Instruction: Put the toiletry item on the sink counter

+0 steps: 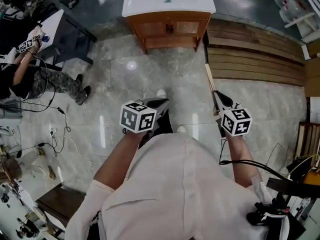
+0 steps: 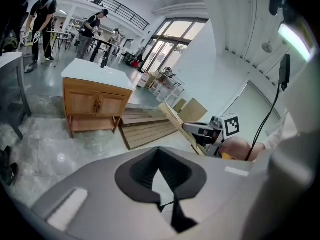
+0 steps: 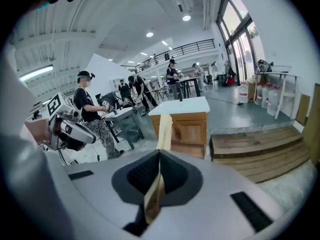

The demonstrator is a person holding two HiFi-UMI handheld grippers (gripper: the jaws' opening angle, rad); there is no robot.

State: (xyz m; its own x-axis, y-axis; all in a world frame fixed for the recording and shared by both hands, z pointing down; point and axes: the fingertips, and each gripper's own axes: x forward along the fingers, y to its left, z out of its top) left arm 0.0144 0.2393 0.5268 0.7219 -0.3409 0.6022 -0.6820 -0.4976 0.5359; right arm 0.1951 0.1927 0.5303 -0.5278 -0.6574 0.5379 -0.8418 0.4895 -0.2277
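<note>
So, right tongs point(image 3: 159, 156): clenched on the toiletry item point(image 3: 164, 126), a long, flat, pale tan strip that runs up out of the closed jaws and points forward.
Left tongs point(image 2: 159, 151): clenched as well, jaw tips together, nothing between them.
Pair from the head view: left tongs point(image 1: 161, 103) and right tongs point(image 1: 217, 95) are held side by side in front of the person's body, well apart, each marker cube on the side nearer the person.
Toiletry item point(image 1: 209, 78): in the air above the floor, gripped at its near end, its free end aimed toward the cabinet's right corner without reaching it.
Floor point(image 1: 125, 79): glossy pale marble tiles beneath both tongs.
Sink cabinet point(image 1: 169, 26): wooden, with two doors, standing ahead of the person and well apart from the tongs.
Tabletop point(image 1: 150, 1): white, on top of the cabinet, well apart from the toiletry item.
Wooden platform point(image 1: 255, 59): plank steps just beside the cabinet, on its right.
Bystander point(image 1: 35, 79): a person in camouflage trousers at the far left, next to a dark table point(image 1: 70, 31).
Cables point(image 1: 55, 129): loose on the floor at the left.
</note>
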